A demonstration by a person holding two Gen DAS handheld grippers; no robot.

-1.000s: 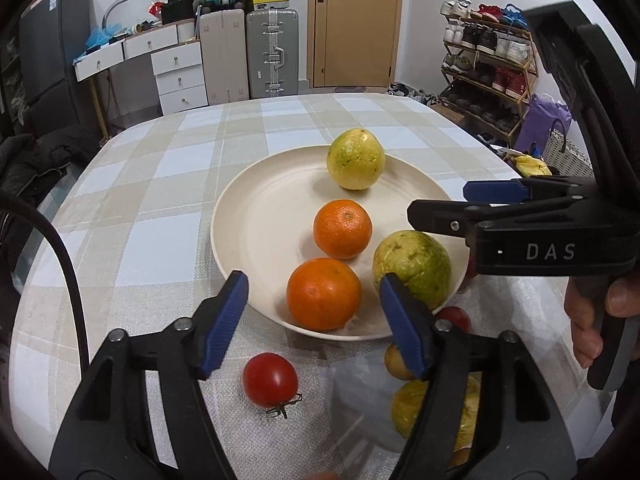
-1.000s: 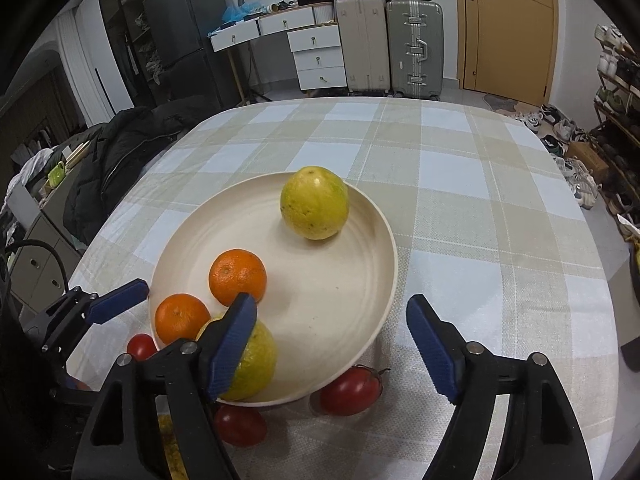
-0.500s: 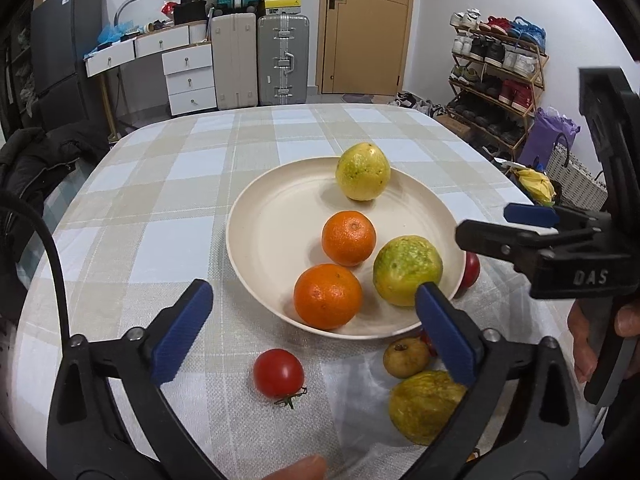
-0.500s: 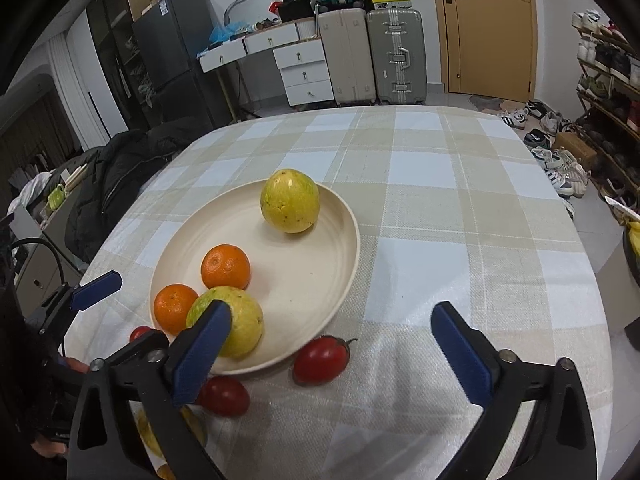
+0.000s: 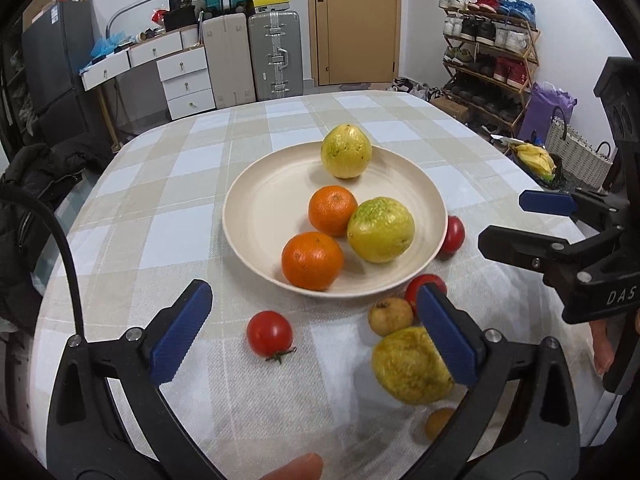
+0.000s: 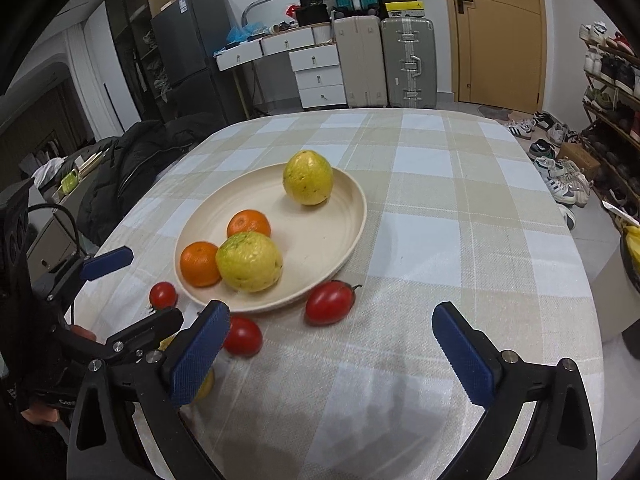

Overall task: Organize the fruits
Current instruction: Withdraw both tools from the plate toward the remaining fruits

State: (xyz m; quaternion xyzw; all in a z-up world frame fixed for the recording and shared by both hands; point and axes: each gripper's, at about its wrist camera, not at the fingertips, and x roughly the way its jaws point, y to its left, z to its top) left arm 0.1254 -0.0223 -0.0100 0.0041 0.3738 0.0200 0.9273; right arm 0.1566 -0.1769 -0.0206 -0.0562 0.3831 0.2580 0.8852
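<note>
Left claw (image 5: 316, 336): blue pads spread wide with nothing between them; it hangs over the near part of the tabletop (image 5: 160, 208), pointing down at the fruit.
Right claw (image 6: 332, 348): pads likewise spread wide and empty; in the left view it shows at the right edge, beside the plate (image 5: 256, 216).
Plate contents: four fruits lie on the cream plate — a yellow guava (image 5: 346, 152) at the far rim, two oranges (image 5: 332, 211) (image 5: 313, 261) in the middle and near side, and a green-yellow guava (image 5: 380, 229) touching the farther orange.
Fruit off the plate, left view: a round tomato (image 5: 269, 333) lies on the cloth just ahead of the left claw, between its pads and the plate's near rim. A small tan fruit (image 5: 390, 315) and a large rough yellow fruit (image 5: 408, 364) lie beside the left claw's right pad, which partly hides them. A small brownish fruit (image 5: 439, 423) sits nearer the camera.
Fruit off the plate, right view: an oval tomato (image 6: 330, 302) touches the plate's near rim, ahead of the right claw. Another tomato (image 6: 242, 336) lies just beside that claw's left pad.
Obstructions: the plate's rim half hides a further tomato (image 5: 454, 234) on its right side in the left view.
Surroundings: suitcases (image 5: 276, 56) and a shoe rack (image 5: 492, 60) stand beyond the tabletop.
</note>
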